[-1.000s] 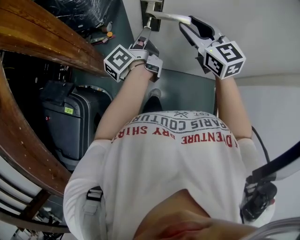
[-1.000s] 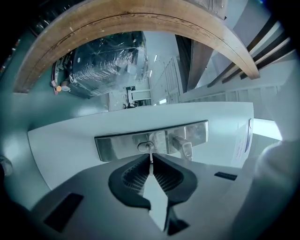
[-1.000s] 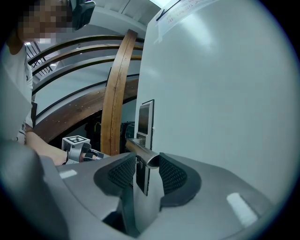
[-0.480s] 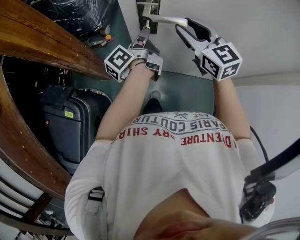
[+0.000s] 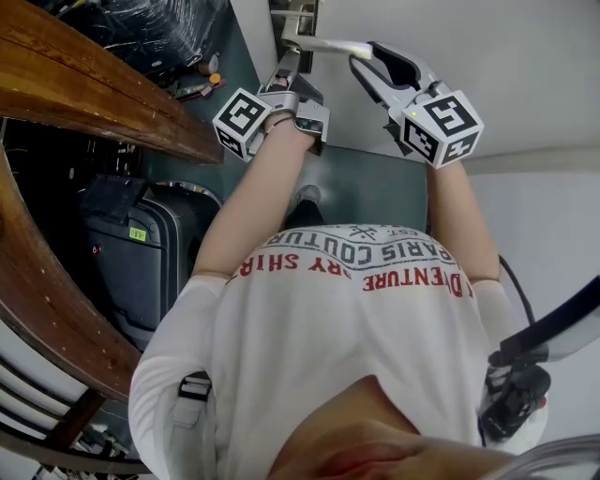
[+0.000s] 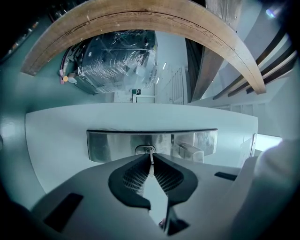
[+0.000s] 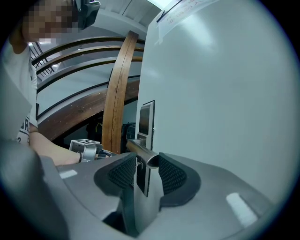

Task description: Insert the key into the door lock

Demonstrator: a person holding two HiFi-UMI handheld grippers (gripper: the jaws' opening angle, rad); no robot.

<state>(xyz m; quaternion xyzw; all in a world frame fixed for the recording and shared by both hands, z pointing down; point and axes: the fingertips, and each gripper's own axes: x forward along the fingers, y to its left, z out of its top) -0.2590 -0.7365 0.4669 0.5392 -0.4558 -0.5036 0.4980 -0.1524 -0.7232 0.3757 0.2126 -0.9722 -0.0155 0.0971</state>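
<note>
A silver lock plate (image 6: 112, 144) is set in the white door, with a keyhole (image 6: 146, 150) at its middle and the door handle (image 6: 190, 151) just right of it. My left gripper (image 6: 150, 159) is shut on a thin silver key (image 6: 150, 164), held edge-on, and the key's tip is at the keyhole. How deep it sits I cannot tell. In the head view the left gripper (image 5: 289, 58) points at the lock plate (image 5: 298, 14). My right gripper (image 5: 361, 49) is shut on the free end of the handle (image 5: 328, 43). The right gripper view shows the handle (image 7: 143, 152) between both pads.
A curved wooden railing (image 5: 84, 84) runs along the left, with a dark suitcase (image 5: 141, 253) below it. A plastic-wrapped load (image 6: 117, 58) stands beyond the door's edge. The white door (image 7: 225, 93) fills the right side. A black device on a cable (image 5: 511, 403) hangs at the person's right hip.
The left gripper has rolled a little with the key at the lock. The right gripper has stayed on the handle. The head view has shifted slightly.
</note>
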